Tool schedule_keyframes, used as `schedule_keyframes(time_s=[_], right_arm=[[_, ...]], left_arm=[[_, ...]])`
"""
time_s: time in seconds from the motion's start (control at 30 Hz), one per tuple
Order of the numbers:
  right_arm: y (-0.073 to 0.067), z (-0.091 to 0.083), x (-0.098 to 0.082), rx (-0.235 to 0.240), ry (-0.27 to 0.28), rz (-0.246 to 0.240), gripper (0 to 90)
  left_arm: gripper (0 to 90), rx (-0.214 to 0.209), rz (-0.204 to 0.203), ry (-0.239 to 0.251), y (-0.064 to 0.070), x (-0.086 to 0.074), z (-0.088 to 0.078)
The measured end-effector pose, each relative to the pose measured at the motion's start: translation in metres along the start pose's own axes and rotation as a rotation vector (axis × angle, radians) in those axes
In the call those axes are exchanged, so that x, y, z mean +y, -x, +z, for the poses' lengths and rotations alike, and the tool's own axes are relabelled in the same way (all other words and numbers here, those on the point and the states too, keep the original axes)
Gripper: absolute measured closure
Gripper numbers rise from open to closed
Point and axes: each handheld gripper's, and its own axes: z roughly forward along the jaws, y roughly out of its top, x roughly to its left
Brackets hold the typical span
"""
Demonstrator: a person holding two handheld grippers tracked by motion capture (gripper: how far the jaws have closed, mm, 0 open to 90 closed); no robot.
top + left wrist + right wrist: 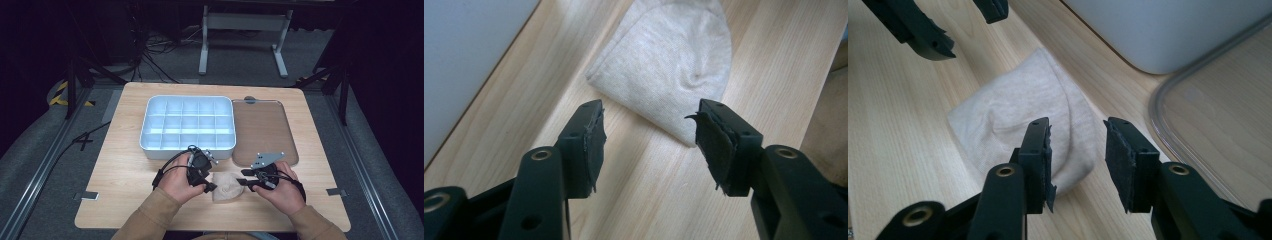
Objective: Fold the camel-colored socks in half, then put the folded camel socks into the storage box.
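Note:
A folded beige cloth lies flat on the wooden table between the two hands. My left gripper stands at its left edge, open, with the cloth's corner just ahead of the jaws and nothing between them. My right gripper is at the cloth's right side, open; its left finger hovers over the cloth and the other is beyond the edge. The left gripper's fingers show at the top of the right gripper view.
A white compartment box with several empty cells stands behind the hands. To its right lies a clear flat lid on the table. Bare wood stretches to the left and along the front edge.

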Motion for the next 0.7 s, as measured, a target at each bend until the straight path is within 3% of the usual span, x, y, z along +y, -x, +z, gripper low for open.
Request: schedule_keyframes(time_s=[0.23, 0.4, 0.43, 0.7], right_arm=[[-0.007, 0.005, 0.001, 0.019, -0.005, -0.006, 63.3], [-0.011, 0.006, 0.002, 0.030, 0.001, -0.008, 64.8], [-0.013, 0.007, 0.003, 0.036, -0.002, -0.011, 67.0], [-0.023, 0.022, 0.008, 0.092, -0.047, -0.047, 73.2]], left_arm=[[46.6, 0.032, -0.042, 0.013, -0.002, -0.002, -0.005], [46.9, 0.057, -0.086, 0.053, -0.006, -0.006, -0.007], [47.2, 0.079, -0.102, 0.079, -0.007, -0.009, -0.008], [45.9, 0.111, -0.130, 0.095, -0.009, -0.020, -0.012]])
